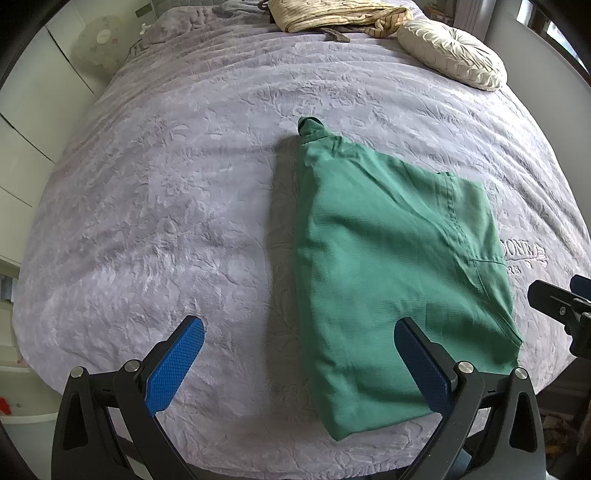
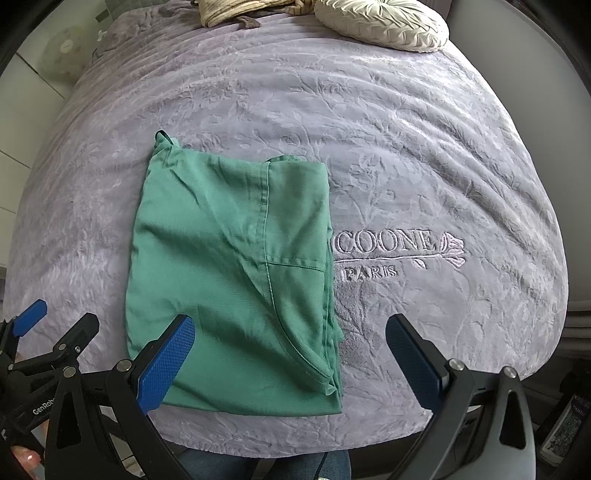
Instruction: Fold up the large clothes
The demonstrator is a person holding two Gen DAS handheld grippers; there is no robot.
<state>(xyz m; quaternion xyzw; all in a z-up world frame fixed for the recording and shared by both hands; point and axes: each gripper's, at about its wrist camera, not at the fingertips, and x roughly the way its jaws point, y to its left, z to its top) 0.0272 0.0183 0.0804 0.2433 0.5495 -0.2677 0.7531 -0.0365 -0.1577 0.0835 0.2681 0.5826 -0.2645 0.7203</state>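
Observation:
A green garment (image 1: 388, 266) lies folded into a rough rectangle on the lilac bedspread (image 1: 166, 206), with a bunched bit sticking out at its far left corner. My left gripper (image 1: 299, 328) hovers open over the bed's near edge, its right finger above the garment's near side, nothing between the pads. In the right wrist view the same green garment (image 2: 232, 273) lies left of centre on the bedspread (image 2: 424, 155). My right gripper (image 2: 290, 326) is open above its near right corner, empty. The left gripper (image 2: 33, 321) shows at the left edge there.
A cream round cushion (image 1: 450, 51) and a beige striped cloth (image 1: 332, 14) lie at the bed's far end. Embroidered lettering (image 2: 388, 247) marks the bedspread right of the garment. A white cupboard (image 1: 22, 122) stands left of the bed. A person's jeans (image 2: 258, 465) show below the bed's edge.

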